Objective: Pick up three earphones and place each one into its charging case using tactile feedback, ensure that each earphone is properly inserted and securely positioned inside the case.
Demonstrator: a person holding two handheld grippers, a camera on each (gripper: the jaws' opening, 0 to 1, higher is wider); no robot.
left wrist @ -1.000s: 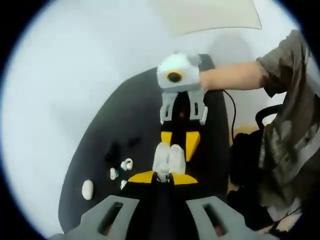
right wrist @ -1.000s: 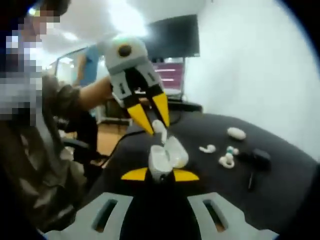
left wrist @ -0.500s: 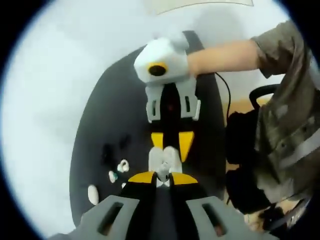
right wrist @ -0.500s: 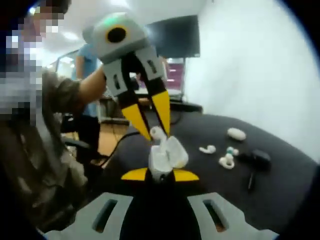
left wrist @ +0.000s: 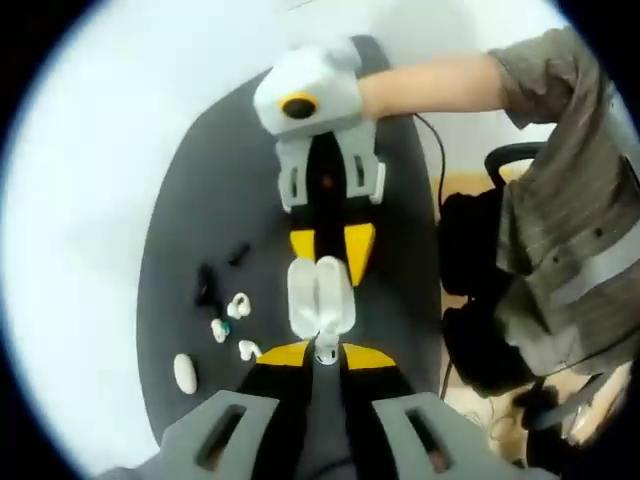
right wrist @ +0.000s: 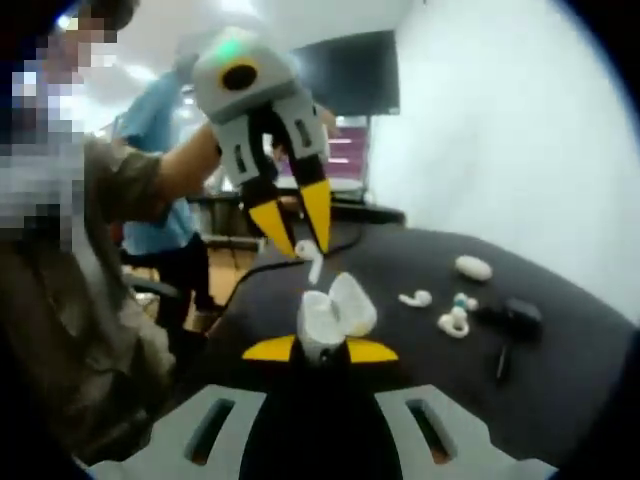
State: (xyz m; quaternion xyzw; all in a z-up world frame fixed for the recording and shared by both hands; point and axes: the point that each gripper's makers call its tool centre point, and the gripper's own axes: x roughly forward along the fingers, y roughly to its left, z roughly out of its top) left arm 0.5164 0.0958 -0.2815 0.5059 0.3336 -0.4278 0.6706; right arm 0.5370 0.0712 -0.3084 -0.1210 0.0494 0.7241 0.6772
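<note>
My right gripper [right wrist: 320, 350] is shut on an open white charging case [right wrist: 335, 308], its lid tipped back. The left gripper [right wrist: 297, 240] hangs just above that case, pinching a white earphone [right wrist: 312, 264] by its top, stem pointing down at the opening. In the left gripper view my own jaws [left wrist: 326, 353] are shut on the earphone [left wrist: 326, 347], with the case [left wrist: 320, 292] right beyond it in the right gripper [left wrist: 330, 248]. Loose earphones [right wrist: 415, 297] [right wrist: 455, 320] lie on the black table [right wrist: 570, 340].
A closed white oval case [right wrist: 474, 267] and a black case [right wrist: 520, 315] sit near the loose earphones; they appear as the white case [left wrist: 185, 372] and black case [left wrist: 205, 290]. A person's sleeve [left wrist: 570, 230] and a chair [left wrist: 500, 160] border the table's edge.
The left gripper has lifted a little with the earphone, which was touching the case's opening and now hangs just above it. The right gripper still holds the case.
</note>
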